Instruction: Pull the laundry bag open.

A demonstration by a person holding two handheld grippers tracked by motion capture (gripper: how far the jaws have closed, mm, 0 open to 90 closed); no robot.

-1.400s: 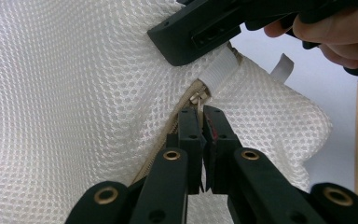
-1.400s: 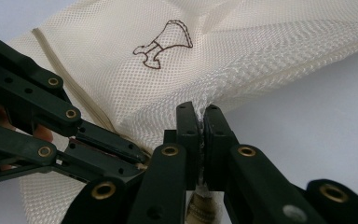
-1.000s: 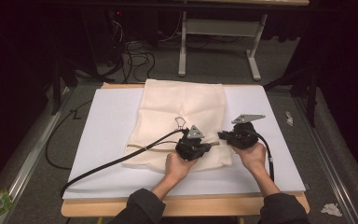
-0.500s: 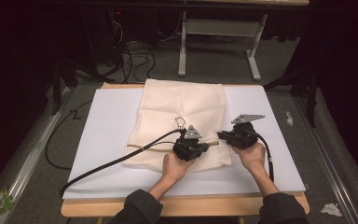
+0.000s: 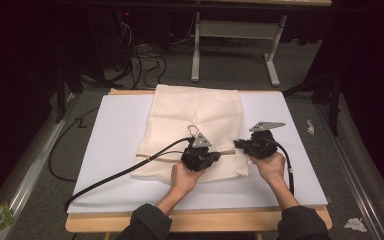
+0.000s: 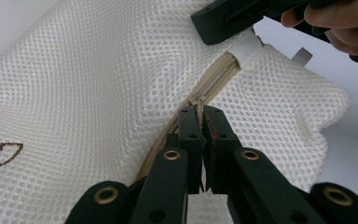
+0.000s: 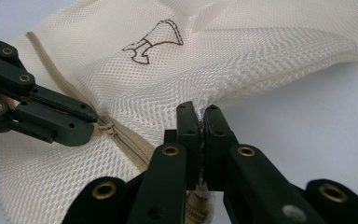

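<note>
Cream mesh bag [image 5: 195,130] lies flat mid-counter [image 5: 105,150], likely for zipper work. Right tool [image 5: 247,145] pinches the bag's zipper-end edge as anchor; left tool [image 5: 207,159], beside it, is pressed together on the zipper [image 6: 200,93], seemingly the pull.

Mesh laundry bag [image 5: 196,130]: 1, cream, fine-holed netting, flat on the white bench top, long axis running away from the person. Beige zipper [image 7: 121,133] crosses its near end. Small brown embroidered motif [image 7: 153,41] on the upper face. Fabric rumpled around the zipper.
</note>
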